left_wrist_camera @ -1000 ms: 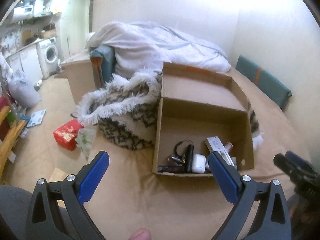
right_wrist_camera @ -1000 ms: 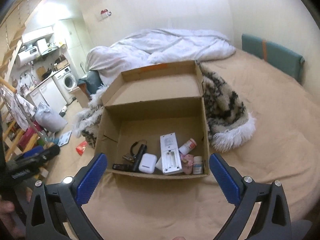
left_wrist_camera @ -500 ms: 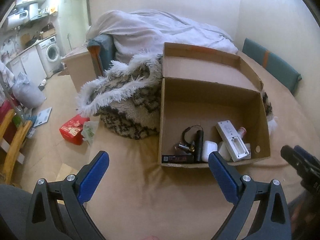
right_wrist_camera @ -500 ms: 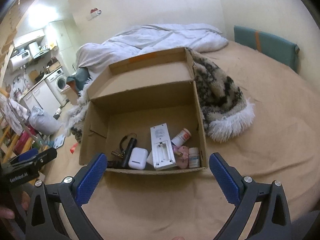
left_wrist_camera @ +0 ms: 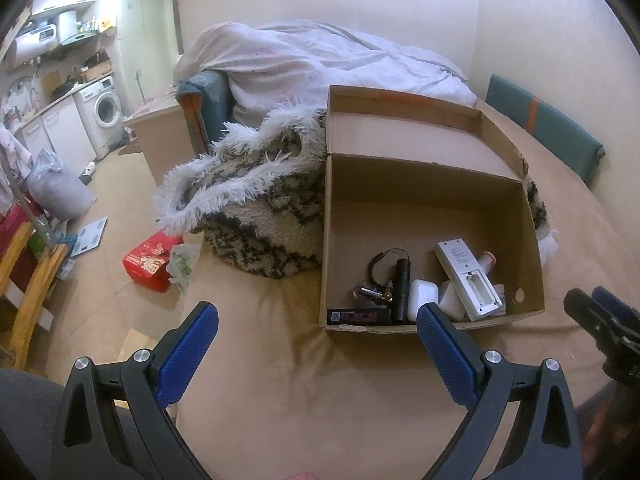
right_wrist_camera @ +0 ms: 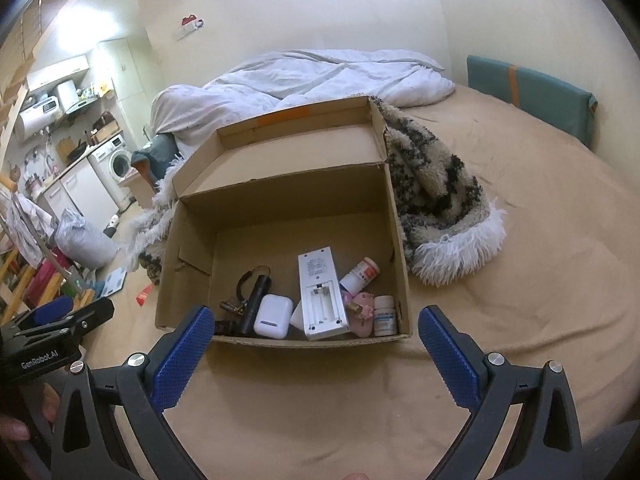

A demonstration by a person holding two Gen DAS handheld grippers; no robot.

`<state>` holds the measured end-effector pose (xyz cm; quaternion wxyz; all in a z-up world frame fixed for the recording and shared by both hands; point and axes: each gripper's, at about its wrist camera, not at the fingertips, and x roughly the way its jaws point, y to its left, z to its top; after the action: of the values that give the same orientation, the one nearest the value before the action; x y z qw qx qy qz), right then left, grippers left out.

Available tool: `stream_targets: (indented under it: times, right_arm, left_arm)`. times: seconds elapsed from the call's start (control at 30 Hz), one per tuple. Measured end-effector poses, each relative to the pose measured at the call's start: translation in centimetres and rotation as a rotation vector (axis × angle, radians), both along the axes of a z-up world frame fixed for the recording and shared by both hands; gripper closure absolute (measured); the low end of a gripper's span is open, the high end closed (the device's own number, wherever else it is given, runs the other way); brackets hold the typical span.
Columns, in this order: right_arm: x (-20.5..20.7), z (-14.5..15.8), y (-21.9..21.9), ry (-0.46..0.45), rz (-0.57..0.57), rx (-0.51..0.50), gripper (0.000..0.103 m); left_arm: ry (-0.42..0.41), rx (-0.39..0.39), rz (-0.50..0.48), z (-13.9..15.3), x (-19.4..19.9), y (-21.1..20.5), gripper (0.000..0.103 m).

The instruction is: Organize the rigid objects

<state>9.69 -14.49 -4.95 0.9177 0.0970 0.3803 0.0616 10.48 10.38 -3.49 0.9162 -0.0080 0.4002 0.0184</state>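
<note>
rigid objects are seen gathered along the near wall of an open cardboard box [right_wrist_camera: 280, 216], which rests on the tan bed cover [right_wrist_camera: 520, 240] with its lid folded back against a shaggy patterned blanket [right_wrist_camera: 436, 188]. within the box, a white remote [right_wrist_camera: 320, 296] is laid face down with its battery bay exposed, a white earbud case [right_wrist_camera: 272, 316] is set just to its left, and a black flashlight [right_wrist_camera: 256, 300] with a wrist loop lies beside that, touching a small metal piece. to the right of the remote, a pill bottle with a red cap [right_wrist_camera: 360, 274] is tipped on its side, a second white bottle [right_wrist_camera: 385, 316] stands in the corner, and a small pink item sits between them. a flat dark item [left_wrist_camera: 358, 315] is pressed against the front wall in the left wrist view.

the far half of the box floor is bare, so the crowding at the near wall is judged a matter of reach or of the box sloping on the soft bed. no loose rigid item is seen on the bed cover around the box.

the left hand-held gripper [left_wrist_camera: 318, 334] is held spread wide and empty above the bed before the box; the right hand-held gripper [right_wrist_camera: 314, 338] is likewise spread and holds nothing, aimed at the box's near wall. such a scene fits either items already collected or items about to be sorted further.
</note>
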Motion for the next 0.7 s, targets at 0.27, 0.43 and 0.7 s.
stream_targets:
  times: [0.27,0.43,0.7]
  right_arm:
    - [0.03,-0.15,-0.03,0.008,-0.004,-0.009,0.000]
    - [-0.01,-0.19,-0.02,0.008,-0.005,-0.012,0.000]
    - [0.01,-0.20,-0.04,0.008,-0.005,-0.009,0.000]
  left_arm:
    - [0.002,-0.004,0.003,0.09,-0.03,0.27,0.004]
    - [0.009,-0.007,0.005,0.07,-0.04,0.34,0.004]
    - [0.009,-0.007,0.008,0.09,-0.07,0.37,0.004]
